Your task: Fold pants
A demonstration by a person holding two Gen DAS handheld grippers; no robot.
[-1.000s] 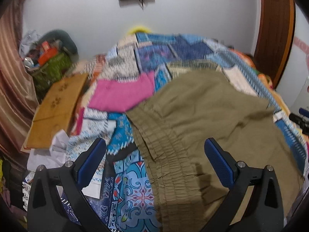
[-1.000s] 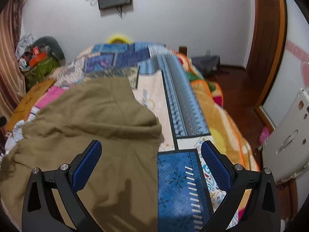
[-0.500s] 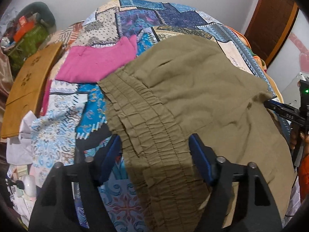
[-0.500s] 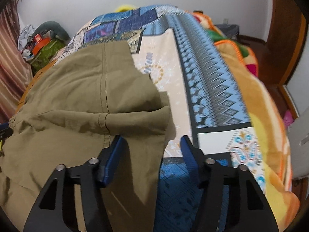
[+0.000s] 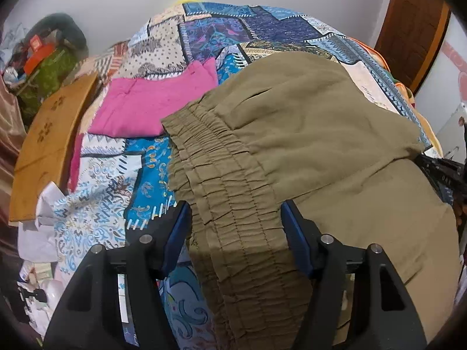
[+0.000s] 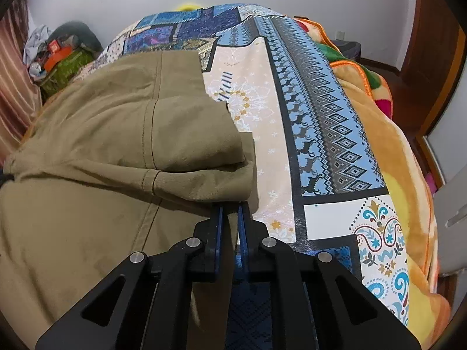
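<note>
Left wrist view. Olive pants (image 5: pixel 306 134): soft woven cloth, matte, spread across the near half of the bed (image 5: pixel 248 20), partly doubled over, one flap lying on top. Elastic waistband (image 5: pixel 230 210): gathered, ribbed, several stitched rows, long axis running from the bed's near edge away toward the pink garment (image 5: pixel 151 105). Left claw (image 5: pixel 236 230): blue pads, black frame, jaws about two-thirds apart and closing, set astride the waistband; pads at either side of the band, apparently not yet pressing it. Pink garment folded flat, beyond the waistband's far end, toward the bed's left edge. Patchwork bedcover (image 5: pixel 96 204): printed blue, white and purple panels, smooth. Wooden board (image 5: pixel 49 145) leaning off the left edge.

Right wrist view. Same pants (image 6: pixel 102 151): twill weave, visible leg seam, hem end lying toward the bed's right side over a cream panel. Right claw (image 6: pixel 230 213): jaws nearly together, closing, pinched on a thin edge of the olive cloth just under the folded flap. Orange fleece blanket (image 6: pixel 388 157): plush, along the bed's right edge.

Judged: each hand nearest its own end, waist left, leg end right; coming lift dependent on the left pads seating across the band.
</note>
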